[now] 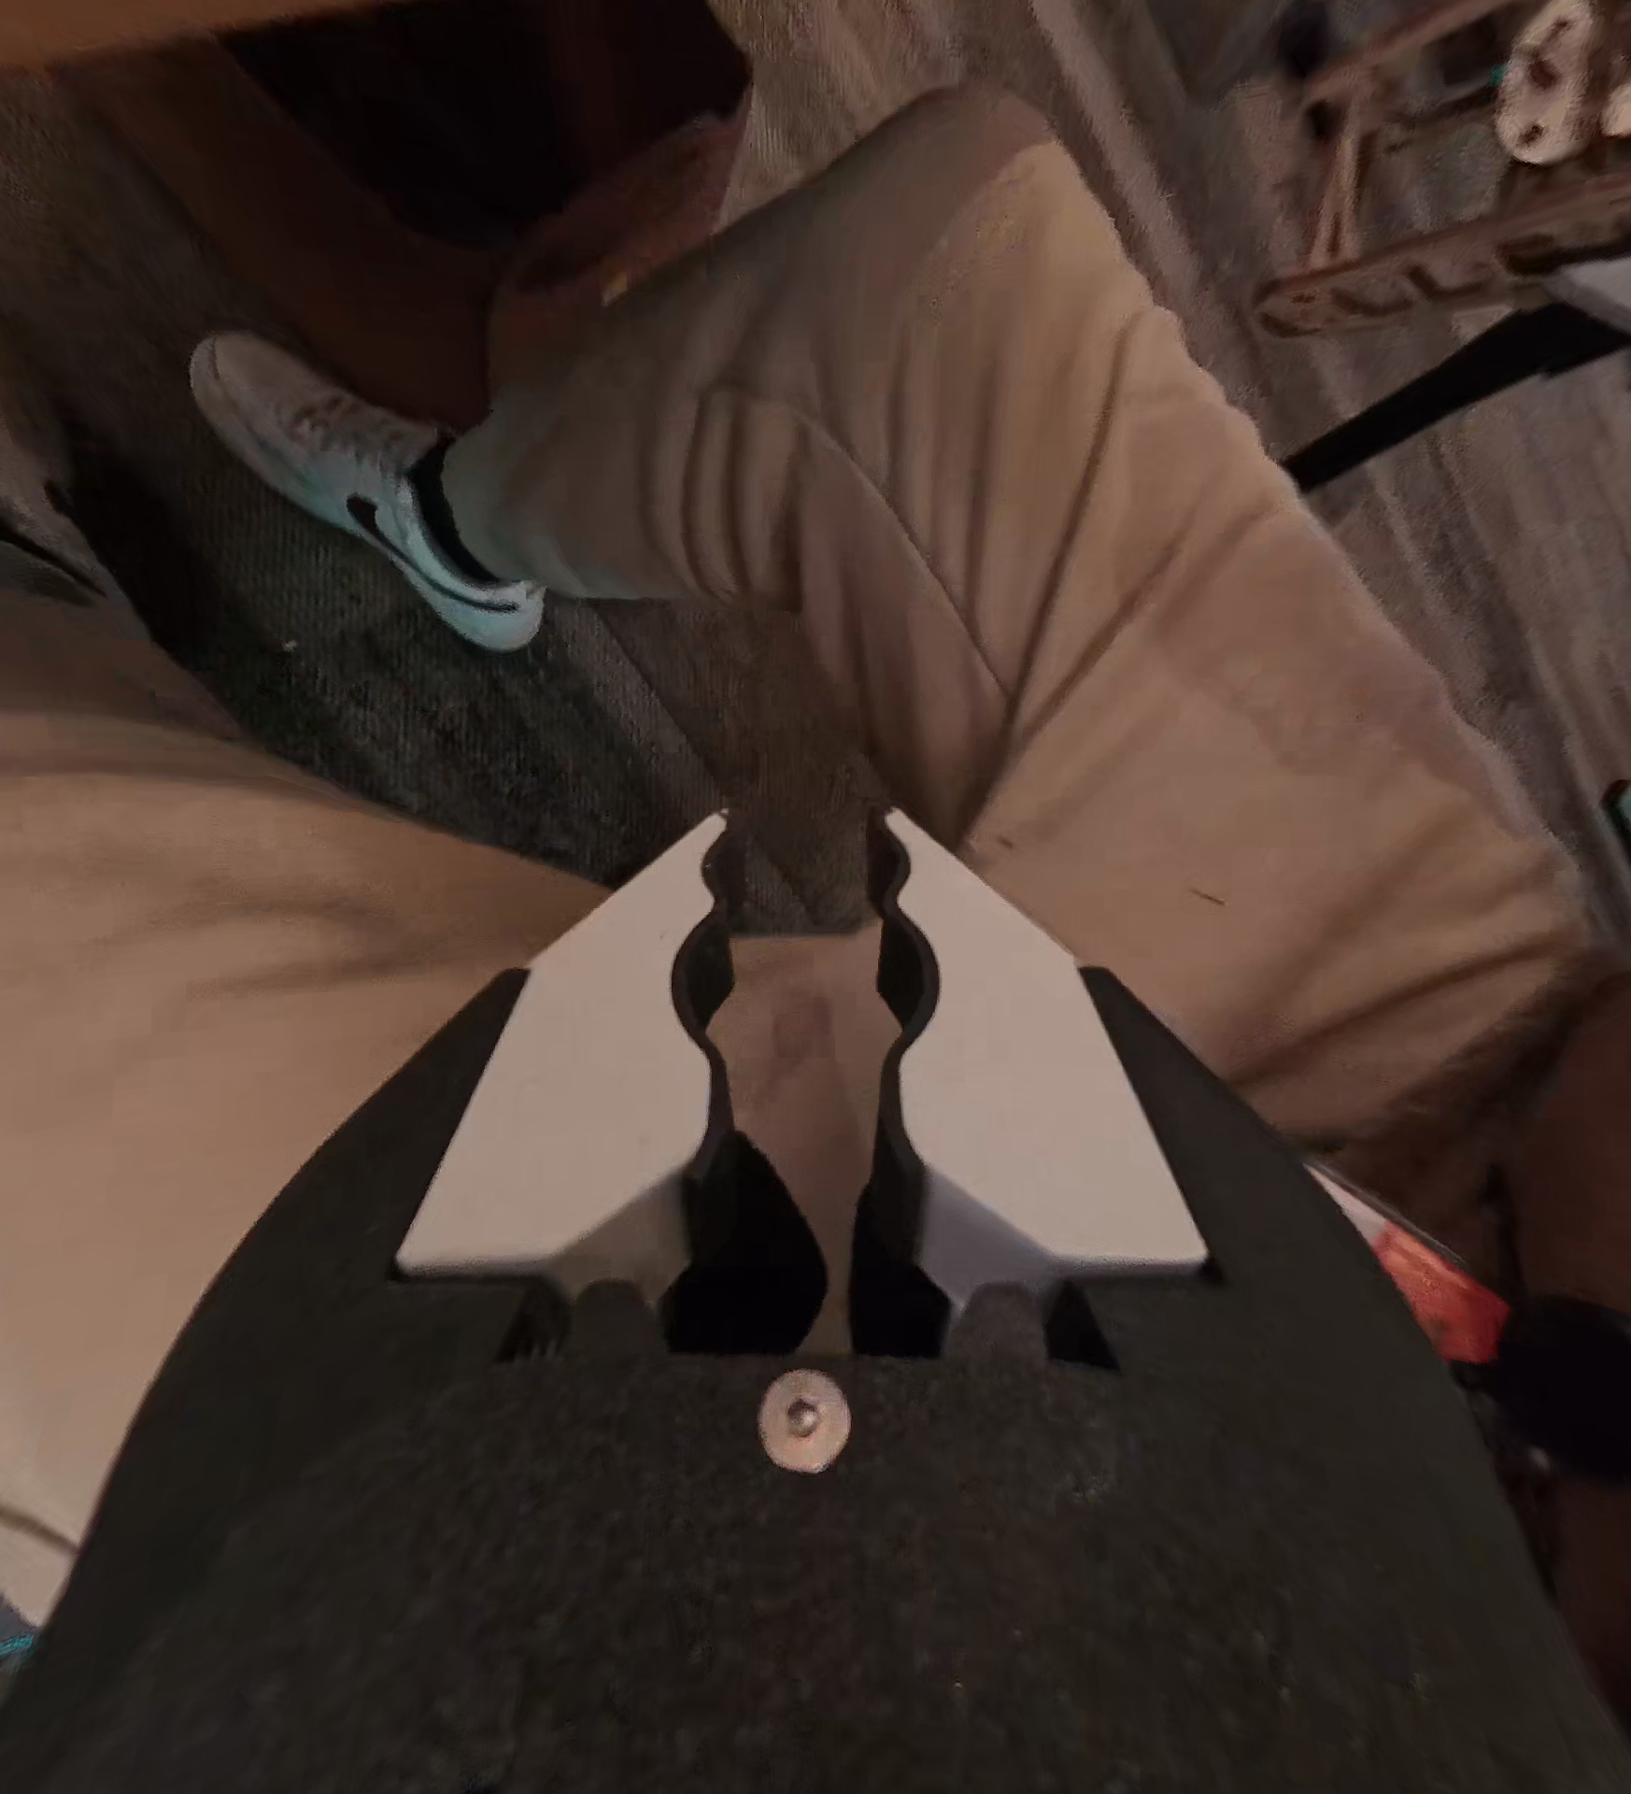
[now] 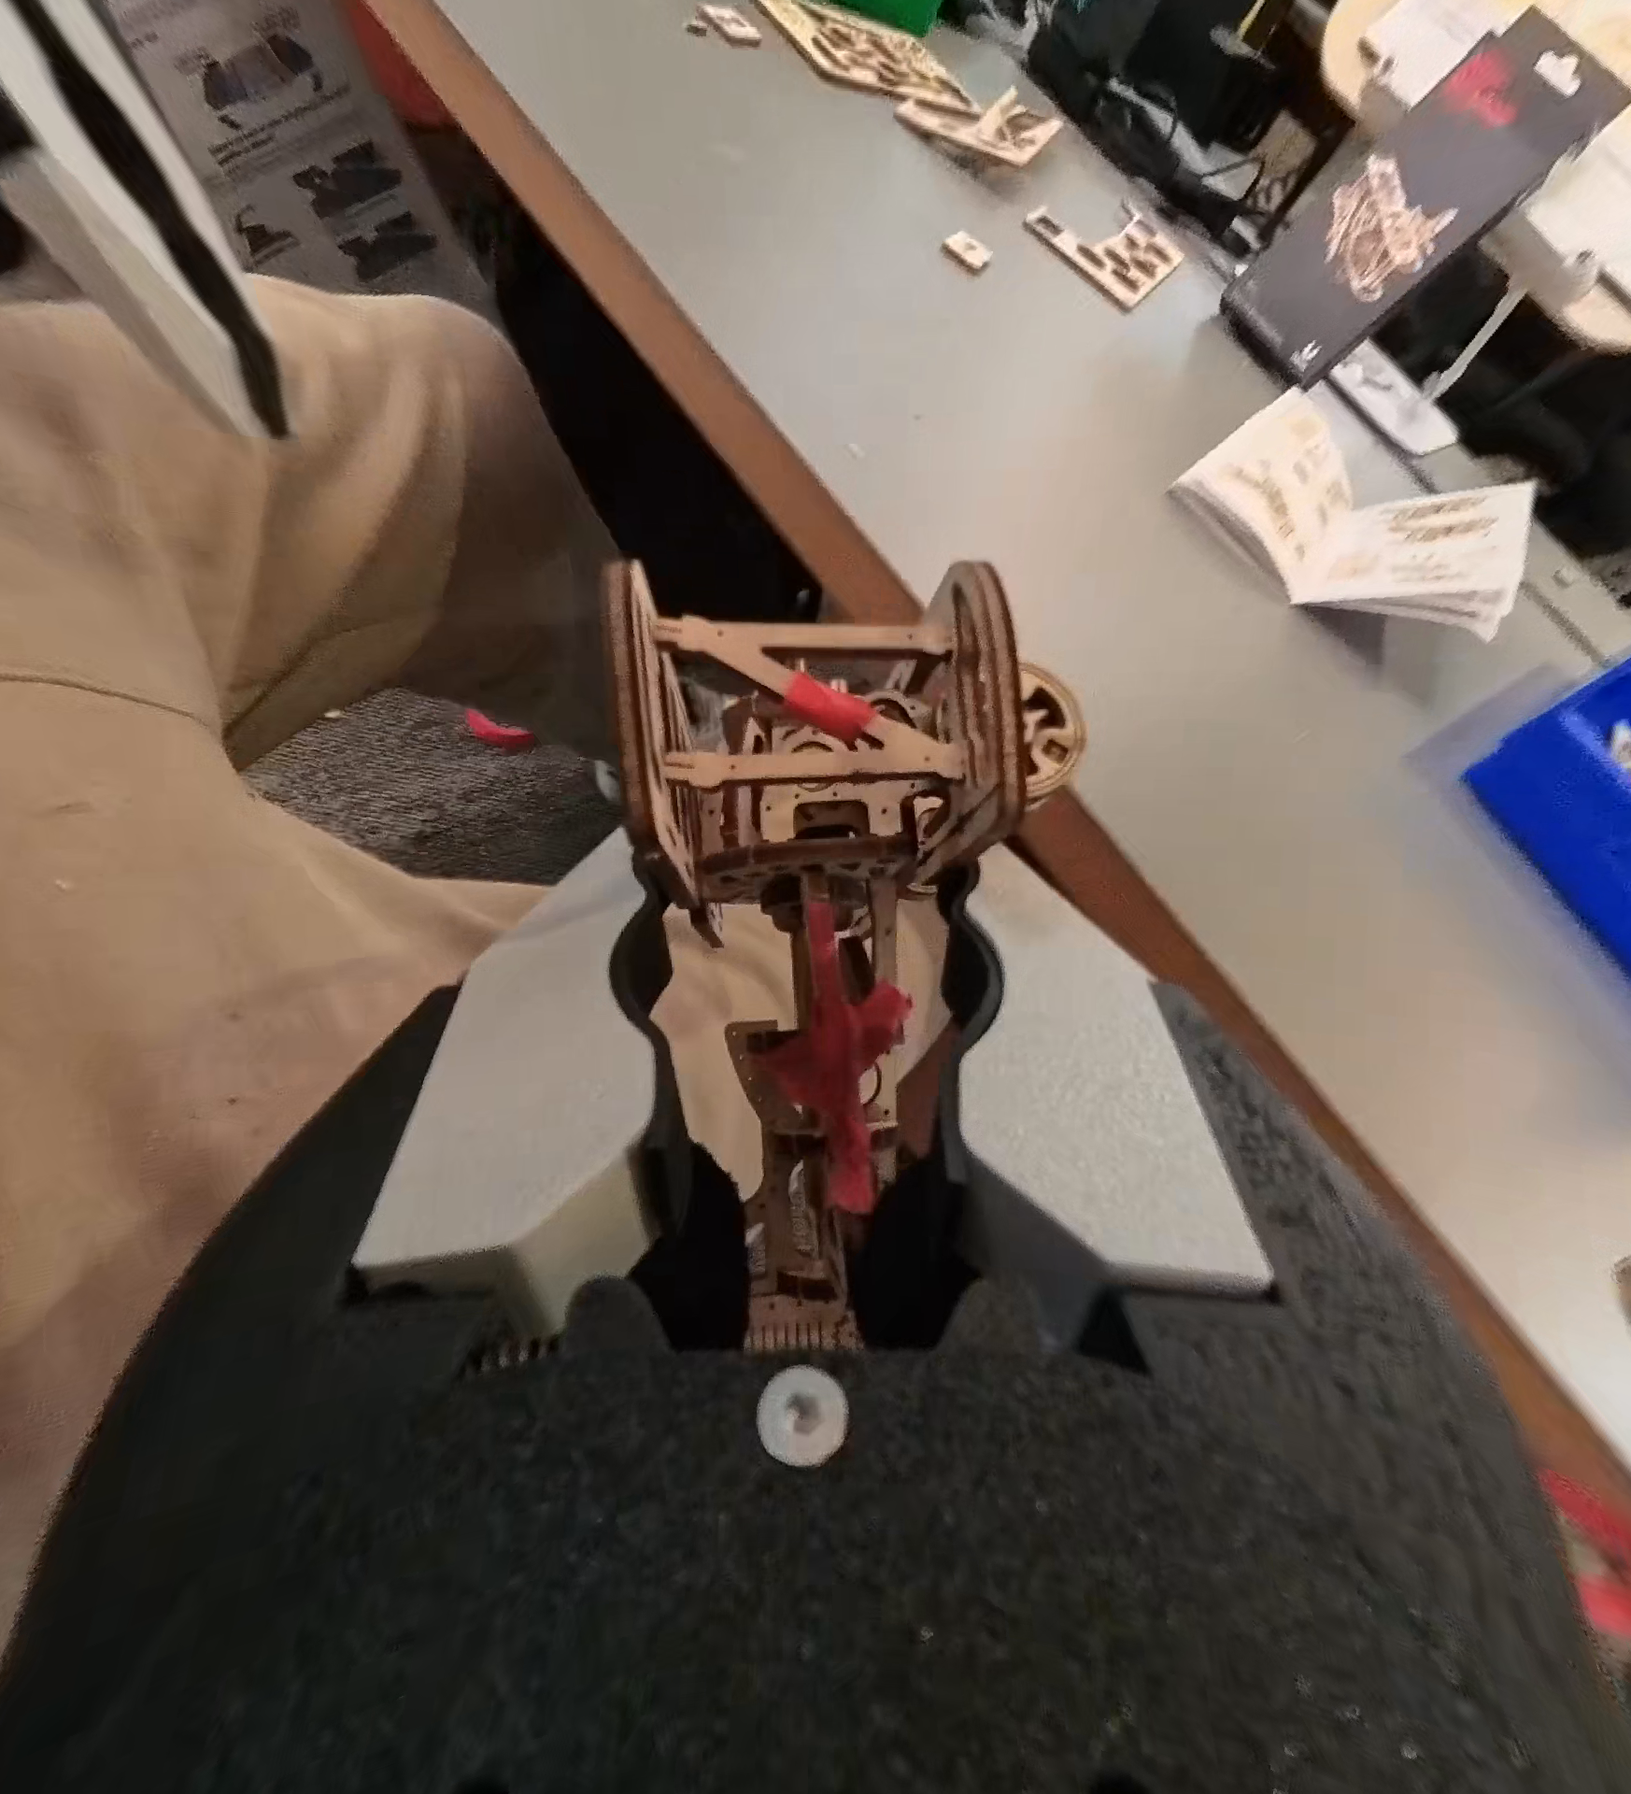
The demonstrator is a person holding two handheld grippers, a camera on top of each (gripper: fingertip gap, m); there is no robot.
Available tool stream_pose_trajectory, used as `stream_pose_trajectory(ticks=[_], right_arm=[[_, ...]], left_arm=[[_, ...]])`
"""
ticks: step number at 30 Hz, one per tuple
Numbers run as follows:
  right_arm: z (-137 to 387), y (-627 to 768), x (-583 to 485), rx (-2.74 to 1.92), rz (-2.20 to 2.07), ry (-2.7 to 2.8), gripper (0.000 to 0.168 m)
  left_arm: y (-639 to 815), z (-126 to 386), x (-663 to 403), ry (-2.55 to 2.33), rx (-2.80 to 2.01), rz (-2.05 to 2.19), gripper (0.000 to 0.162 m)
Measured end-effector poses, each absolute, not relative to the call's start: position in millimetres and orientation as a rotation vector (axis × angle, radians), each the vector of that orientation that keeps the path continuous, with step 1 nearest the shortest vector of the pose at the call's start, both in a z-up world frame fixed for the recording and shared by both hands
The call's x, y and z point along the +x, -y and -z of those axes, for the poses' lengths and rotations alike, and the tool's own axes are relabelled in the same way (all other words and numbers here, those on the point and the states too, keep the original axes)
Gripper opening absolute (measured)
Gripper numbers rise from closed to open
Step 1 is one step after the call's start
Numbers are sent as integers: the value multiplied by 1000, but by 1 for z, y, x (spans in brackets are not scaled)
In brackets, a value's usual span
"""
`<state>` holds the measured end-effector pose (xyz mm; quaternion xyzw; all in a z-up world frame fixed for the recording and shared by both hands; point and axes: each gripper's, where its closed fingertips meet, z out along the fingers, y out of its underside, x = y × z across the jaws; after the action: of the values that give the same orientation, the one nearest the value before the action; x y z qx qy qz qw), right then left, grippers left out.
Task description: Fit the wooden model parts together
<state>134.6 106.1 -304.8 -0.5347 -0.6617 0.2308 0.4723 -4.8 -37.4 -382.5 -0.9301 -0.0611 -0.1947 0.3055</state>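
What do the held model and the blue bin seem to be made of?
Model: thin pale laser-cut plywood, matte, with darkened cut edges and red tape-like scraps. Bin: likely moulded plastic, uniform saturated blue, smooth; blur leaves it uncertain.

1. This looks like an office or meeting room used as a hobby workbench: a long grey table (image 2: 938, 408) with a brown edge stands on grey carpet (image 1: 462, 709).
2. Laser-cut wooden part sheets (image 2: 977, 121) lie scattered on the table, beside an open instruction booklet (image 2: 1355, 524) and a dark kit box (image 2: 1413, 204).
3. A blue plastic bin (image 2: 1607, 825) sits at the table's near side.
4. A person in beige trousers (image 1: 986, 544) and a white sneaker (image 1: 375, 485) sits at the table.
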Motion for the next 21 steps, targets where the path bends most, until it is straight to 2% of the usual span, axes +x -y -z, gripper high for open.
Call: stream_pose_trajectory(ticks=[1,3,5,8,10,12,14,16,18,21], right_arm=[[308,-97,139,-1331,-583,1612,54],[312,-78,148,-1355,-599,1608,54],[316,-62,158,-1373,-595,1617,54],[318,-43,177,-1407,-612,1594,54],[321,-40,190,-1454,-605,1571,54],[324,-39,202,-1492,-605,1538,54],[330,-39,211,-1521,-599,1529,54],[340,-43,218,-1546,-561,1554,54],[350,-48,220,-1585,-569,1549,54],[367,-55,221,-1681,-659,1499,53]], left_arm=[[34,393,-6,152,-2508,500,21],[21,433,-10,128,-2637,433,21],[-4,495,-17,89,-2700,316,19],[-38,632,-27,120,-2780,150,11],[-50,729,-32,427,-2858,239,13],[-82,795,-51,708,-2730,336,15],[-110,849,-91,722,-2662,275,18],[-134,894,-123,488,-2698,201,19],[-142,936,-155,39,-2852,66,23],[-167,959,-202,-479,-2865,-48,21]])
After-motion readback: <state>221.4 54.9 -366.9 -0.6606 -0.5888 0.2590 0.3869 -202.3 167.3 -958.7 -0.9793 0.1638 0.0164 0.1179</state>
